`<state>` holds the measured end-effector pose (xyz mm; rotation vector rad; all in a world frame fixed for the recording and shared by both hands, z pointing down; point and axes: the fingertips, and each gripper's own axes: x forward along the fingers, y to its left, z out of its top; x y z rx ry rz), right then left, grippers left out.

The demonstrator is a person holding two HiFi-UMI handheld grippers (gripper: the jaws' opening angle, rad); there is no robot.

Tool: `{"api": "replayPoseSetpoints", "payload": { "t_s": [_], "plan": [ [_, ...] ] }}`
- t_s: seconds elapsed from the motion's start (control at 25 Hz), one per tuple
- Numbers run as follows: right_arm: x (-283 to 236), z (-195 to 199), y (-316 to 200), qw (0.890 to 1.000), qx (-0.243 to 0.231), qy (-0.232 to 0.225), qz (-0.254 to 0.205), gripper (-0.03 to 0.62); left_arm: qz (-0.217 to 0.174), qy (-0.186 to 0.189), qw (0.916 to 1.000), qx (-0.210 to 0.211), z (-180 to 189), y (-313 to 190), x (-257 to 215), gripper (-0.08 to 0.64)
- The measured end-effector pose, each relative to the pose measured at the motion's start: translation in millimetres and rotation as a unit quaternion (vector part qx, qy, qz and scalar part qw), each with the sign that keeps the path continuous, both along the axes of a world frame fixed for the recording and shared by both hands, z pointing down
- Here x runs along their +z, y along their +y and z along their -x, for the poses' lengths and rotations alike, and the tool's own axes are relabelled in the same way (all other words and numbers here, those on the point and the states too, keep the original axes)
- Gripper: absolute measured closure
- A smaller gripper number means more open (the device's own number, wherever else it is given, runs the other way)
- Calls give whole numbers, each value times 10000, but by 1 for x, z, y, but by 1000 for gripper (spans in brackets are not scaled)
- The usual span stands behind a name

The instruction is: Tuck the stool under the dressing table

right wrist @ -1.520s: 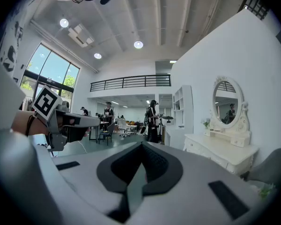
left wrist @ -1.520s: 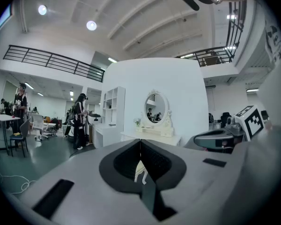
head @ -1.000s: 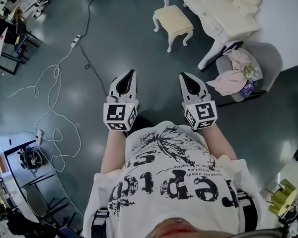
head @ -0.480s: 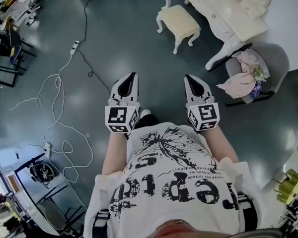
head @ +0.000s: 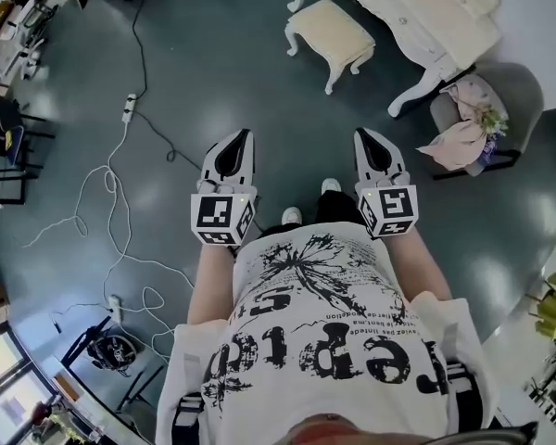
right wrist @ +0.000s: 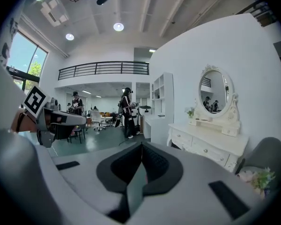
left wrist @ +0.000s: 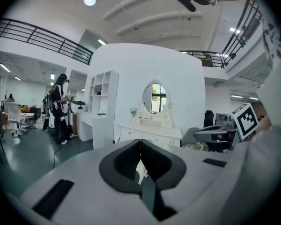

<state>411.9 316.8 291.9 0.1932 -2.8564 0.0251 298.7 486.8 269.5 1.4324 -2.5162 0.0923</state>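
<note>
Just beside dressing table (head: 433,19), cream stool (head: 329,26)

The person held the left gripper (head: 233,153) and right gripper (head: 372,148) side by side in front, jaws closed and empty.

Open lab hall, bedroom mock-up inside: mezzanine railing (left wrist: 42,39) upper left, loose cables (head: 111,202) on floor (head: 213,82), dressing table (head: 426,17) against freestanding white wall (left wrist: 145,69).

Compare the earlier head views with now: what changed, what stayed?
The person took a step: both shoes now show on the floor. Nothing was gripped or released. The left tool and right tool stay shut and empty; the stool still stands out from the dressing table.
</note>
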Motion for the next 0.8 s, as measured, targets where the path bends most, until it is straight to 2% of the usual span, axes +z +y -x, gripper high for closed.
{"api": "replayPoseSetpoints", "payload": {
  "t_s": [0.32,0.48,0.6,0.8],
  "plan": [
    [21,82,-77,9999,85,-48,-71,574,65,130,9998,121,75,-81,26,540],
    [15,135,-145,9996,113,-237,-88,574,196,-87,9996,173,123,-145,19,540],
    [12,168,-197,9994,155,-296,36,574,149,-201,9995,212,159,-196,8,540],
    [22,202,-267,9992,223,-243,226,574,186,-339,9983,447,196,-274,2,540]
  ]
}}
